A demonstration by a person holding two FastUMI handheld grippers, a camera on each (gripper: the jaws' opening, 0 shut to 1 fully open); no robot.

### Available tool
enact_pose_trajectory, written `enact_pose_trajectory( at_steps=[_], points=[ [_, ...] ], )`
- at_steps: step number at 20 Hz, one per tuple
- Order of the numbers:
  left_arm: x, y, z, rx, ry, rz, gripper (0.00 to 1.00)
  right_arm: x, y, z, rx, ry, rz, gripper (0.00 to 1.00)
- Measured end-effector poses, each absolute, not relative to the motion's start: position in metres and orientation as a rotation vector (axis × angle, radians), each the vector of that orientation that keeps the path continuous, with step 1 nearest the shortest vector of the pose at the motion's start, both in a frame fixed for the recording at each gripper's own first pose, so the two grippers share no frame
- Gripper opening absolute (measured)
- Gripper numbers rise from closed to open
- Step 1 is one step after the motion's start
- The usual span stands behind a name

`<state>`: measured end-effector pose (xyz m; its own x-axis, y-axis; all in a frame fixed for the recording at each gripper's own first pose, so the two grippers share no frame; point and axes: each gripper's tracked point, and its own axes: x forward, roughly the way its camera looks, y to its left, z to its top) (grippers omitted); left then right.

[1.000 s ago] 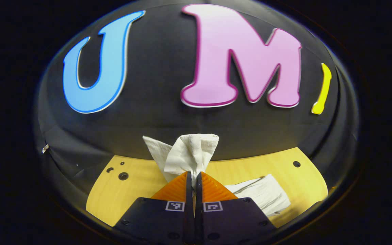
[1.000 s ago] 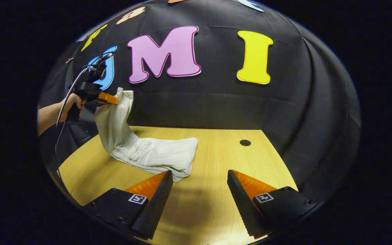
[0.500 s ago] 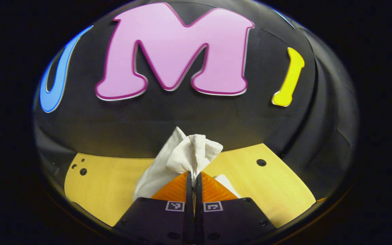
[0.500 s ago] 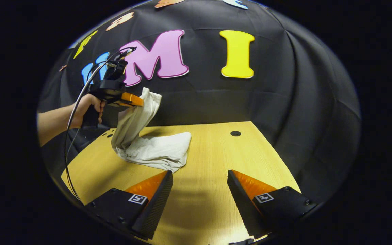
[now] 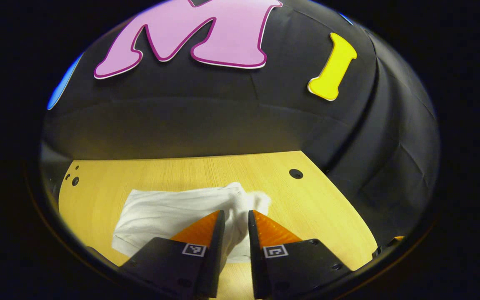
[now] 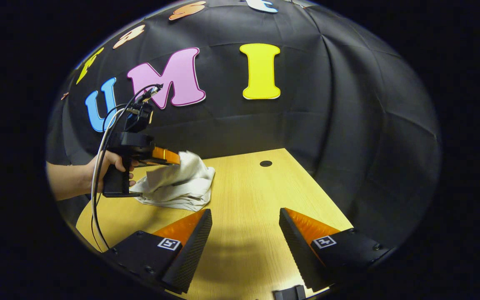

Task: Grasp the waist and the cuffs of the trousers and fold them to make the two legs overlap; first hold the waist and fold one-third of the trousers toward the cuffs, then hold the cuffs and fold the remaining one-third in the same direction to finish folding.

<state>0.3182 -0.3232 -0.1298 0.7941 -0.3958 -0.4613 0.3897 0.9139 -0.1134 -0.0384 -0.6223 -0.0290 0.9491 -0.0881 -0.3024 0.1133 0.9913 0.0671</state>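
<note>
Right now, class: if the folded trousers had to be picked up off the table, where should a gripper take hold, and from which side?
Judging by pose, grip the trousers at the thick stacked edge facing the right gripper, approaching low along the table.

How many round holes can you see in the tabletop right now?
4 in the left gripper view: one hole at the far right of the table, three small holes at its far left edge. The trousers may hide more.

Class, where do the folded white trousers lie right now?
The folded white cloth trousers lie on the yellow wooden table, left in the right gripper view, under the left tool.
</note>
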Motion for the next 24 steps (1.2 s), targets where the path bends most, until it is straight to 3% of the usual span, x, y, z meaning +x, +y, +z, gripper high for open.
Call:
enact_pose_trajectory(
  at_steps=[1,3,4,5,8,9,16,21,24],
  points=[
    [0.308,-0.321,-0.128,-0.023,0.498,-0.442,0.38,-0.045,-0.622,-0.026,0.076,0.302,-0.108,0.99],
    [0.287,-0.307,-0.118,-0.049,0.488,-0.45,0.55,-0.062,-0.62,-0.021,0.061,0.302,-0.116,0.99],
    [0.274,-0.297,-0.109,-0.07,0.468,-0.444,0.7,-0.069,-0.617,-0.018,0.054,0.302,-0.119,0.99],
    [0.257,-0.285,-0.098,-0.09,0.435,-0.445,0.79,-0.075,-0.613,-0.016,0.048,0.306,-0.122,0.99],
    [0.199,-0.233,-0.064,-0.079,0.33,-0.421,0.87,-0.101,-0.594,-0.008,0.024,0.326,-0.117,0.99],
    [0.177,-0.215,-0.057,-0.062,0.31,-0.422,0.96,-0.11,-0.586,-0.003,0.021,0.327,-0.113,0.99],
    [0.027,-0.084,-0.047,-0.098,0.201,-0.23,0.97,-0.17,-0.517,0.034,-0.021,0.288,-0.076,0.99],
    [-0.06,-0.024,-0.109,-0.152,0.309,-0.058,0.97,-0.202,-0.47,0.044,0.026,0.22,-0.052,0.98],
    [-0.093,-0.014,-0.122,-0.199,0.331,-0.055,0.98,-0.221,-0.435,0.037,0.029,0.24,-0.001,0.99]
  ],
)
